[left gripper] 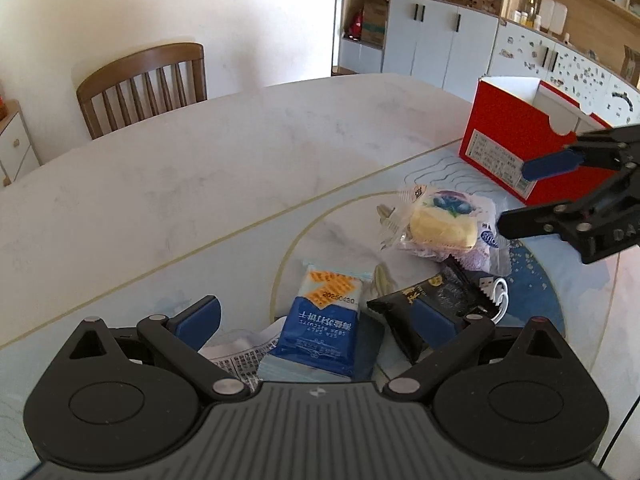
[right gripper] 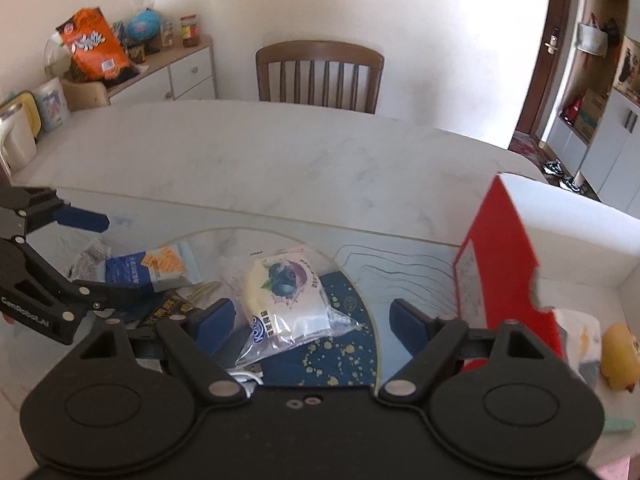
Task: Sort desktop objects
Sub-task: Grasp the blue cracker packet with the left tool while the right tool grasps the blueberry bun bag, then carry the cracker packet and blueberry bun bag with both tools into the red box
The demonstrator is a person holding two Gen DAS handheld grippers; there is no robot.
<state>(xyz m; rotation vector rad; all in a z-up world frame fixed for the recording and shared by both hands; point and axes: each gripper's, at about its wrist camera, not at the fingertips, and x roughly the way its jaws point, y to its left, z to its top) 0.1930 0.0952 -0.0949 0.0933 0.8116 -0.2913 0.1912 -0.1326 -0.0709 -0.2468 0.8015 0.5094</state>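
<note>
In the left wrist view, a pale marbled worktop (left gripper: 200, 168) is seen, covered near the camera by a mat (left gripper: 560, 292) printed with blue patches and curved lines. A wooden chair (left gripper: 148, 84) stands at 11 o'clock against a white wall, and cupboards with shelves (left gripper: 440, 32) fill the 1 o'clock corner. The left gripper (left gripper: 316, 320) is held with its jaws wide and nothing gripped; between them lie a blue cracker packet (left gripper: 324, 328) and a black snack packet (left gripper: 436, 304). A blueberry cake packet (left gripper: 444, 224) lies at 2 o'clock from these, just beside the right gripper (left gripper: 520, 196), and a red box (left gripper: 520, 140) stands open behind it.

In the right wrist view, the same worktop (right gripper: 280, 168) and chair (right gripper: 320, 76) are seen, with a sideboard (right gripper: 172, 68) carrying an orange bag (right gripper: 92, 44) at 10 o'clock and a doorway at 2 o'clock. The right gripper (right gripper: 308, 316) is held with its jaws wide and empty over the blueberry cake packet (right gripper: 284, 292). The red box (right gripper: 500, 264) rises at 3 o'clock, close to the right jaw, with a yellow toy (right gripper: 620, 352) inside. The left gripper (right gripper: 96, 252) reaches in at 9 o'clock above the blue cracker packet (right gripper: 152, 268).
</note>
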